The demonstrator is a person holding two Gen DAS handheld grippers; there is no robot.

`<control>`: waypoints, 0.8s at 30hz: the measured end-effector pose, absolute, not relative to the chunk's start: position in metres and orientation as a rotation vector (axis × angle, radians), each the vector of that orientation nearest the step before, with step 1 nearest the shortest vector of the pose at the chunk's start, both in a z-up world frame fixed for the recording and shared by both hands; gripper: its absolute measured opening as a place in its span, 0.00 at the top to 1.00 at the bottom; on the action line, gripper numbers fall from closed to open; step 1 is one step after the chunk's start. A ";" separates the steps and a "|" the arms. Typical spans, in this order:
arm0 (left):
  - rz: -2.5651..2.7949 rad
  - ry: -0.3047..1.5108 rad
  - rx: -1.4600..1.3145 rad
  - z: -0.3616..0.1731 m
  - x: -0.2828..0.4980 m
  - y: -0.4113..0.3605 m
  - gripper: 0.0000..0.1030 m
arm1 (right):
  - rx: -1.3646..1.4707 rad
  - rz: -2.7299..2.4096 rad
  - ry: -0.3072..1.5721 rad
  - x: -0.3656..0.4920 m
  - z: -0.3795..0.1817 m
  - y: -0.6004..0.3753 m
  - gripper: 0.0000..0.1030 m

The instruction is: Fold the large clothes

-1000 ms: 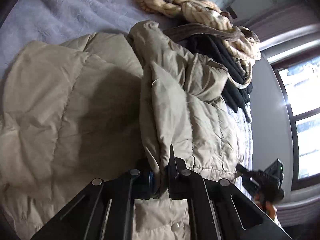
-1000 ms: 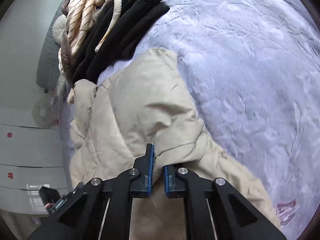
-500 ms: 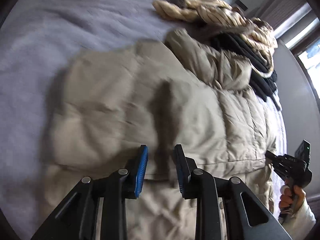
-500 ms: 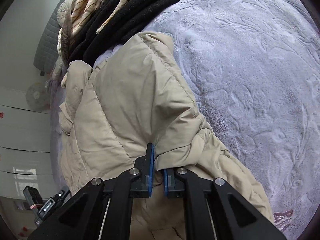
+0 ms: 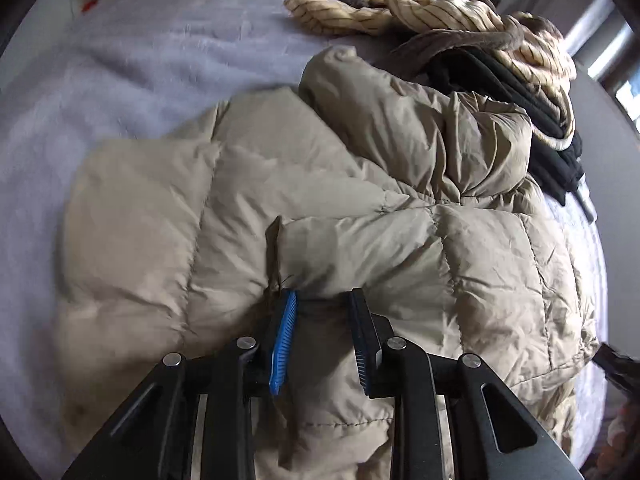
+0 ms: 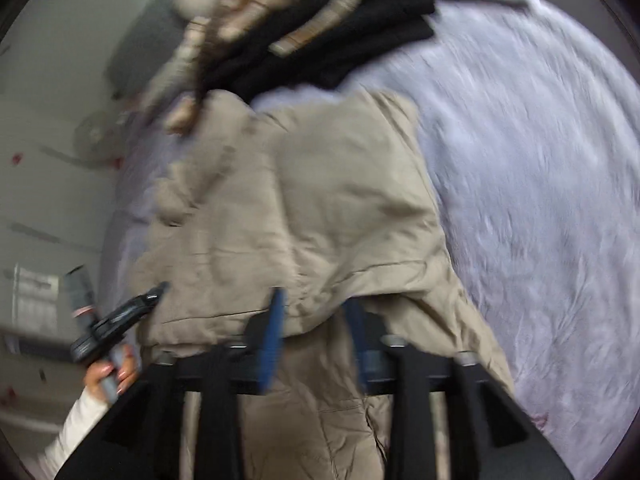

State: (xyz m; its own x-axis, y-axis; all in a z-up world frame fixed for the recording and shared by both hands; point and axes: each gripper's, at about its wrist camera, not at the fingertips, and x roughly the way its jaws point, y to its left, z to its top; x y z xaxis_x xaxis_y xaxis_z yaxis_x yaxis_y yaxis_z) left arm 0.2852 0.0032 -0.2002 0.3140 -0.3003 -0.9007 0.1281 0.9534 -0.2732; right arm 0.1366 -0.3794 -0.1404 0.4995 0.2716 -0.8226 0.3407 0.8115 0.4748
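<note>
A beige puffer jacket (image 5: 360, 220) lies on the bed with one side folded over its body. My left gripper (image 5: 322, 296) hovers just above the folded edge, jaws apart, with nothing pressed between the blue pads (image 5: 284, 336). In the right wrist view the same jacket (image 6: 320, 220) is blurred. My right gripper (image 6: 316, 300) hangs over its near fold with the jaws opening, and the cloth has dropped free of the pads. A hand (image 6: 108, 376) holds the left gripper (image 6: 120, 320) at the jacket's left edge.
A lilac fleece bedspread (image 5: 140, 60) lies under everything. Behind the jacket is a pile with a striped cream garment (image 5: 440, 8) and black clothes (image 5: 540, 112). A white wall with drawers (image 6: 40, 200) and a fan (image 6: 94, 132) stand beyond the bed's left side.
Both grippers held jacket folds one second ago; the left opened first, then the right. The lifted side now lies flat across the jacket. The right gripper rose and rolled.
</note>
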 end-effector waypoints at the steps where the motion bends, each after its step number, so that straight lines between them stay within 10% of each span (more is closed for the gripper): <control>1: -0.287 1.213 -0.167 -0.201 0.284 0.006 0.72 | 0.621 -0.045 1.006 0.133 -0.126 -0.383 0.33; 7: -0.288 1.219 -0.134 -0.203 0.287 0.004 0.72 | 0.928 -0.241 0.922 0.156 -0.155 -0.473 0.34; 11: -0.282 1.216 -0.131 -0.203 0.287 0.003 0.72 | 1.118 -0.191 0.954 0.180 -0.196 -0.488 0.79; 24: -0.281 1.172 -0.053 -0.215 0.289 -0.011 0.72 | 0.602 -0.304 1.089 0.210 -0.222 -0.443 0.81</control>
State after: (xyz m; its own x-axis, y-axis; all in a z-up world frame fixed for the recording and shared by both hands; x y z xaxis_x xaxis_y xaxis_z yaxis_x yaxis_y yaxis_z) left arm 0.2885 -0.0105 -0.2152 0.3573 -0.2452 -0.9012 0.1903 0.9638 -0.1867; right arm 0.2101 -0.4432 -0.2221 0.4435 0.0580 -0.8944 0.5125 0.8022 0.3062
